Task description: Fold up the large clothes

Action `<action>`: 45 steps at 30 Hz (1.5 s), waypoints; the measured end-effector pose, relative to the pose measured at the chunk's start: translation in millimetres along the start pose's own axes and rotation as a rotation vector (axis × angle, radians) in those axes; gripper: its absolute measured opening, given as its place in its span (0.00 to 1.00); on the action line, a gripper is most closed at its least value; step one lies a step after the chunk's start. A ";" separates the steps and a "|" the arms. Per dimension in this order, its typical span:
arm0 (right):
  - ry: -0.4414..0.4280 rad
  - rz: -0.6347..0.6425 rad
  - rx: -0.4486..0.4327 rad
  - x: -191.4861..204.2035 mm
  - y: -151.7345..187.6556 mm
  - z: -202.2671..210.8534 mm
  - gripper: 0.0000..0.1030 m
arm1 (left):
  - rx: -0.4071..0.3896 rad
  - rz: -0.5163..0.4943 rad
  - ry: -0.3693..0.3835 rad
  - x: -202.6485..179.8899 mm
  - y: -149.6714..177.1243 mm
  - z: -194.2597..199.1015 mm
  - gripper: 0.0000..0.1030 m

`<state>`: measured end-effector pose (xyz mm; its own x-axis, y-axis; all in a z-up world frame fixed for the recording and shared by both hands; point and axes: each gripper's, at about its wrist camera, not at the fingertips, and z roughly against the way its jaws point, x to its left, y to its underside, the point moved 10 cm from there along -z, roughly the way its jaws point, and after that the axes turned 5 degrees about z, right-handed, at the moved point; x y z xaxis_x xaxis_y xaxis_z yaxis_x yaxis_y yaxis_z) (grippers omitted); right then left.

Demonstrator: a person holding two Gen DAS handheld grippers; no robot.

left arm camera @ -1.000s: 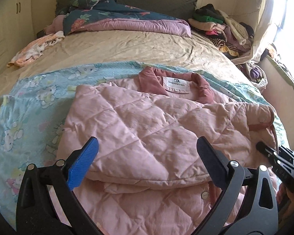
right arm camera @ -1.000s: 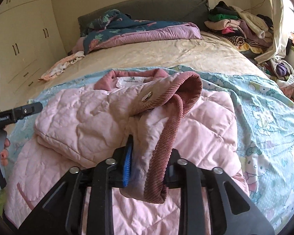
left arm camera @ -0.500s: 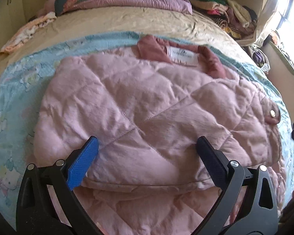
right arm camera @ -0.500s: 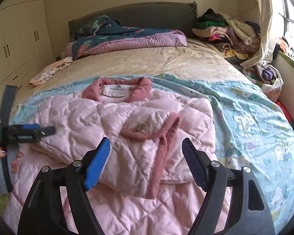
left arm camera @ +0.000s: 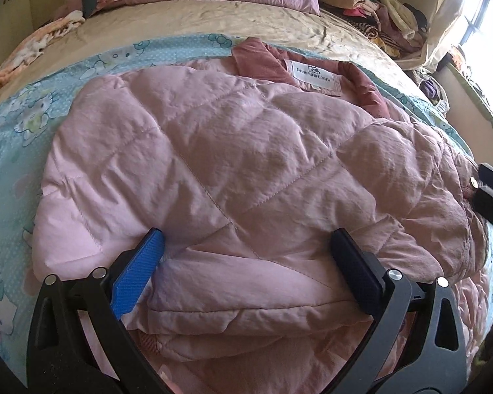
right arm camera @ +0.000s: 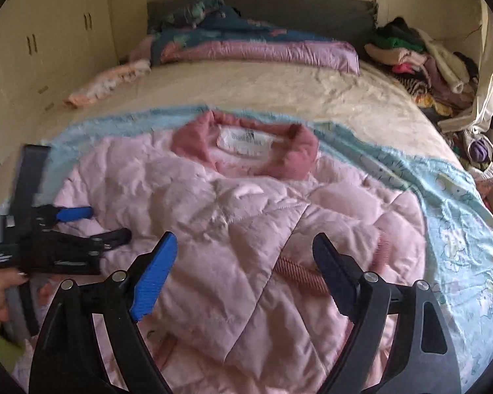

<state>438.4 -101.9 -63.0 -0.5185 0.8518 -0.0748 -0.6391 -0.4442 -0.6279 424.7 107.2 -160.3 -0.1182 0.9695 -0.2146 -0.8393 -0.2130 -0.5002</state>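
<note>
A pink quilted jacket (left arm camera: 233, 151) lies on the bed, its dark pink collar (right arm camera: 292, 154) and white label away from me and both sleeves folded across its front. My left gripper (left arm camera: 246, 256) is open and low over the folded left sleeve, its fingertips (left arm camera: 148, 246) against the fabric. In the right wrist view the left gripper (right arm camera: 98, 225) appears at the jacket's left edge, held by a hand. My right gripper (right arm camera: 245, 256) hovers over the right sleeve with its jaws opening and nothing pinched between them. The ribbed cuff (right arm camera: 299, 272) lies beside its black finger.
A light blue cartoon sheet (right arm camera: 453, 216) is under the jacket on a beige bedspread (right arm camera: 279, 88). Folded quilts (right arm camera: 253, 46) sit by the headboard. Piled clothes (right arm camera: 424, 62) fill the far right corner. A small garment (right arm camera: 108, 82) lies far left, near cupboards.
The right gripper has let go of the sleeve cuff, opened wide and drawn back; the sleeve now lies across the jacket. The left gripper has sunk closer to the folded left sleeve.
</note>
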 end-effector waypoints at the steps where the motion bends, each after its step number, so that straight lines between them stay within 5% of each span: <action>1: 0.007 0.001 0.035 -1.0 3.1 -9.9 0.81 | -0.001 0.000 0.003 0.2 -0.1 0.1 0.92; 5: 0.016 0.028 0.133 -2.6 24.0 -48.1 0.84 | -0.009 -0.008 -0.003 0.2 -1.0 -1.6 0.92; 18: 0.018 -0.035 0.092 -7.0 33.9 -60.3 0.87 | -0.051 -0.004 -0.008 -4.7 5.8 35.2 0.92; 45: -0.056 -0.185 -0.119 15.9 51.6 90.8 0.94 | -0.183 0.030 0.054 -23.5 25.4 130.4 0.92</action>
<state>345.6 -136.5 -26.2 -0.4312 0.8976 0.0915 -0.6566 -0.2426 -0.7141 336.9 94.8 -58.5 -0.1085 0.9556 -0.2738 -0.7248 -0.2646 -0.6362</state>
